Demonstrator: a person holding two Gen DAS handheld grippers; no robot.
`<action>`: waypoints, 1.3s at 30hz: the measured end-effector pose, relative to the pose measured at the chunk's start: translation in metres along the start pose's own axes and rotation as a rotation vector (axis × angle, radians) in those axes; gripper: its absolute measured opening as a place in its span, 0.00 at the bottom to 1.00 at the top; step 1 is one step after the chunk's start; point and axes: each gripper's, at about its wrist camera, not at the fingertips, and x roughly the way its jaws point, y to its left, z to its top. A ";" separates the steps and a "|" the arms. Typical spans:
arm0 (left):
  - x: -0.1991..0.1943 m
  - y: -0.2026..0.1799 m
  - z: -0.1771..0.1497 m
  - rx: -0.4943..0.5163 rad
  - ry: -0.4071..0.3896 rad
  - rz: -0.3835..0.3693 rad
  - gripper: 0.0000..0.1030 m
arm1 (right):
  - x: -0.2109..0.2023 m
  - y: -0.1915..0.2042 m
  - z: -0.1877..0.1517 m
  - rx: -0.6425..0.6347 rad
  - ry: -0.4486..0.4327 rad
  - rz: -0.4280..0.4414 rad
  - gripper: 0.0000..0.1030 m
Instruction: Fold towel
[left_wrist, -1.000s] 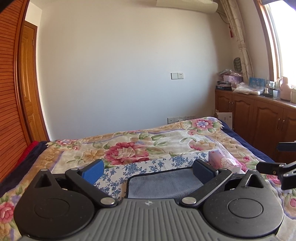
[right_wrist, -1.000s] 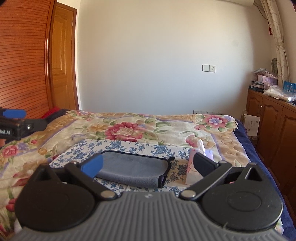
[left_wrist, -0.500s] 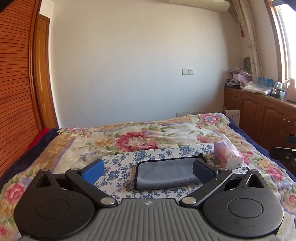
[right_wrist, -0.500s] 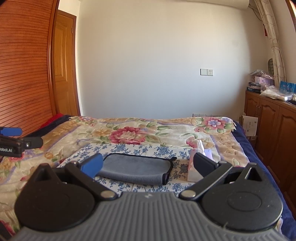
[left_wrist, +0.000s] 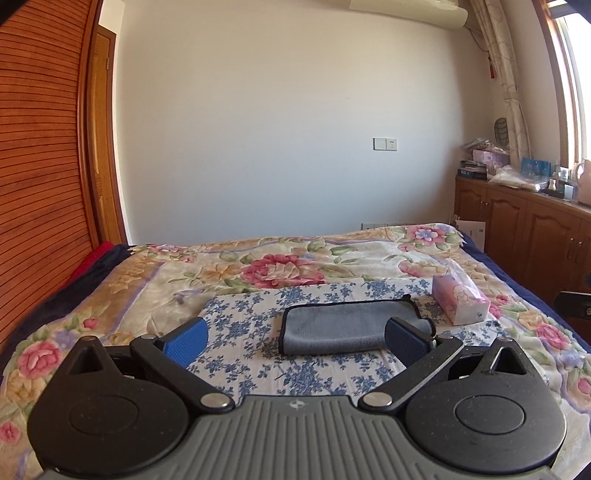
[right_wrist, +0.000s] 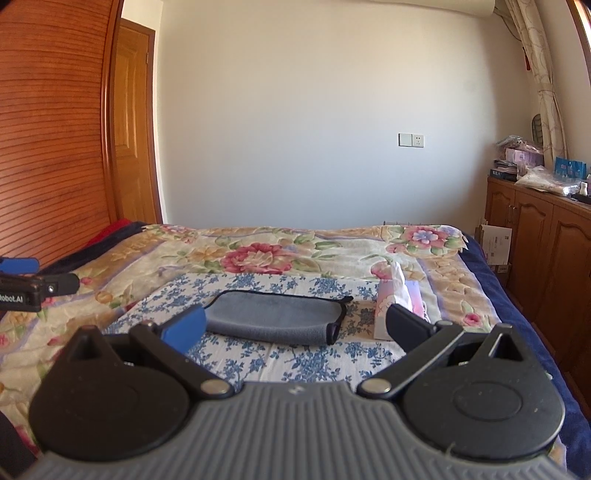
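A grey towel with dark edging lies folded on a blue-flowered white cloth on the bed. It also shows in the right wrist view. My left gripper is open and empty, held above the bed short of the towel. My right gripper is open and empty, also short of the towel. The left gripper's tip shows at the left edge of the right wrist view.
A pink tissue pack lies right of the towel, and also shows in the right wrist view. The floral bedspread covers the bed. Wooden cabinets stand on the right, a slatted wardrobe on the left.
Both grippers have drawn back and up from the towel, so it looks smaller and farther. The towel lies still, folded as before.
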 end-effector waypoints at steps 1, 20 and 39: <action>-0.001 0.002 -0.003 0.002 0.001 0.001 1.00 | 0.000 0.000 -0.001 0.002 0.001 -0.001 1.00; -0.011 0.020 -0.044 -0.013 -0.026 0.032 1.00 | -0.007 0.005 -0.027 0.008 -0.004 -0.012 1.00; -0.014 0.022 -0.058 -0.020 -0.087 0.033 1.00 | -0.014 0.001 -0.037 0.012 -0.075 -0.054 1.00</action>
